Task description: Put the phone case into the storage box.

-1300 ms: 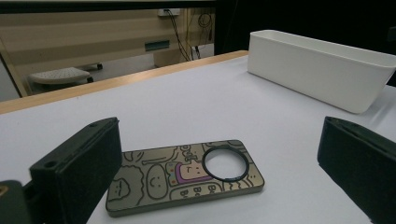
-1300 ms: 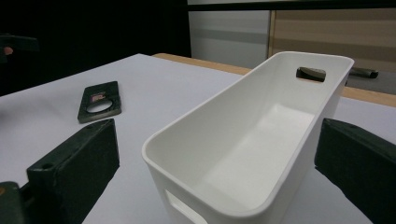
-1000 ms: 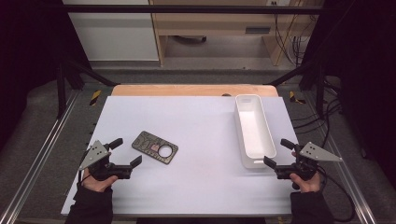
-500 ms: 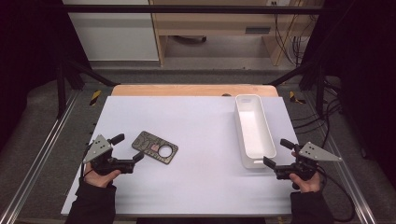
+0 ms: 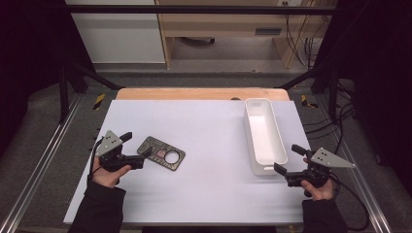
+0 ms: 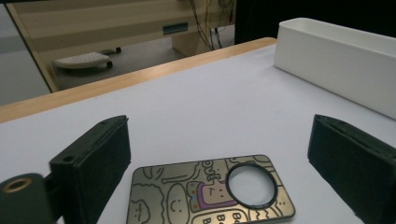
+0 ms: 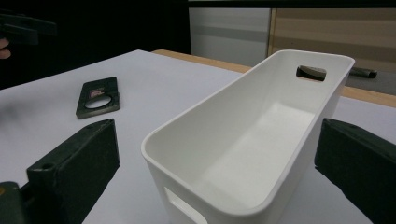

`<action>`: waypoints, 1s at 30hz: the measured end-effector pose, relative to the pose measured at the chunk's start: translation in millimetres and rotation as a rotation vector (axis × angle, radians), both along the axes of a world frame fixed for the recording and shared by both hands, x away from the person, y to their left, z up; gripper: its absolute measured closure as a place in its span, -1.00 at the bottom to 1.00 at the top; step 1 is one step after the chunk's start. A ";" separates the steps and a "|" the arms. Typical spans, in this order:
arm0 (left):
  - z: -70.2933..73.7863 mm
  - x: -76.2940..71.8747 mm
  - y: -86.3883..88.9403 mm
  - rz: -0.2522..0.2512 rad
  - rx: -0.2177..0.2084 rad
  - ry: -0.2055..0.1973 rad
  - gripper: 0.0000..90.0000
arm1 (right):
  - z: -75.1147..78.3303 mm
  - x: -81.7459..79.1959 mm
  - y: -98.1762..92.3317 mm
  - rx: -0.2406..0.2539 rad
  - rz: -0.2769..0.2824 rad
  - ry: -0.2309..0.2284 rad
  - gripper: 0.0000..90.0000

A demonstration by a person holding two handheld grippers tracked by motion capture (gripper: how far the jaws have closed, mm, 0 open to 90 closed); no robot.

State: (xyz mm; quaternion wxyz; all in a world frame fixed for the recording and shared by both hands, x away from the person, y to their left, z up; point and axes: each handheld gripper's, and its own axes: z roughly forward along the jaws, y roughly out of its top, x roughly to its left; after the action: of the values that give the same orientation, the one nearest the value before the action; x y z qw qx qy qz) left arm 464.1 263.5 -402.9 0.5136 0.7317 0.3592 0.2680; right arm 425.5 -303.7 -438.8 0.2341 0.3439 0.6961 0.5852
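Metal-looking card with a brushed sheen and printed cartoon drawings, smooth glossy white plastic bin, matt white table top with a bare wood edge, matt black tongs

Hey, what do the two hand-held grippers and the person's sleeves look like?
Each hand-held gripper, left and right, is black with two blocky jaws, topped by a grey three-cornered plate and trailing a black cable. The sleeves are dark.

Card face: cartoon doodles with bubble lettering; I read "out" near the round window and "Bo" along my lower edge, remainder illegible.
Tray: no marking.
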 end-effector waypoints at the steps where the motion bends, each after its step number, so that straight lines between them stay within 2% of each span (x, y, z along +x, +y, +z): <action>1: -0.9 4.2 -0.2 0.006 0.004 0.007 -0.82 | 0.0 0.0 -0.1 0.000 -0.001 0.000 -0.99; 3: -1.1 6.2 -0.6 0.011 0.009 0.010 -0.76 | 0.0 -0.1 -0.2 0.001 -0.001 0.001 -0.99; 5: -2.0 12.4 -2.5 0.022 0.034 0.015 -0.68 | -0.3 0.0 -0.3 0.001 -0.001 0.001 -0.99; 8: -2.9 17.0 -3.5 0.014 0.035 0.014 -0.57 | -0.6 0.1 0.2 0.001 -0.001 0.005 -0.99; 10: -3.7 21.6 -4.6 0.028 0.041 0.005 -0.45 | -0.8 0.3 0.5 -0.002 0.001 0.004 -0.99; 13: -3.5 28.6 -4.7 0.032 0.029 0.028 -0.37 | -0.7 0.1 -0.1 0.001 -0.001 0.004 -0.99; 14: -3.8 31.8 -5.1 0.048 0.052 0.012 -0.33 | -0.7 0.2 -0.5 0.000 -0.001 0.002 -0.99; 17: -4.0 35.1 -5.3 0.046 0.067 0.009 -0.22 | -0.9 0.4 -0.8 -0.001 0.000 0.002 -0.99; 19: -5.0 37.3 -6.5 0.040 0.086 -0.027 -0.13 | -1.2 0.4 0.2 -0.002 -0.001 0.007 -0.99; 20: -5.4 38.6 -7.1 0.041 0.097 -0.028 -0.12 | -1.4 0.4 0.3 -0.004 0.000 0.006 -0.99; 22: -5.9 43.7 -9.0 0.058 0.136 -0.002 -0.07 | -1.4 0.6 0.3 -0.003 -0.001 0.007 -0.99; 25: -6.1 47.6 -9.3 0.071 0.137 0.022 0.00 | -1.6 0.6 0.2 -0.004 0.000 0.007 -0.99; 27: -6.6 51.7 -9.2 0.091 0.157 0.022 0.13 | -1.7 0.8 0.3 -0.006 0.001 0.006 -0.99; 30: -9.0 57.7 -8.1 0.102 0.157 0.029 0.22 | -1.6 0.7 0.2 -0.005 0.001 0.006 -0.99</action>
State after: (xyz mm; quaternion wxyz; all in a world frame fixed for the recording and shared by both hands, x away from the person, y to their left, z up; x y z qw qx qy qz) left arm 521.8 255.4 -411.9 0.4350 0.7543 0.3814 0.3104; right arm 426.2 -303.5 -440.5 0.2328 0.3446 0.6983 0.5826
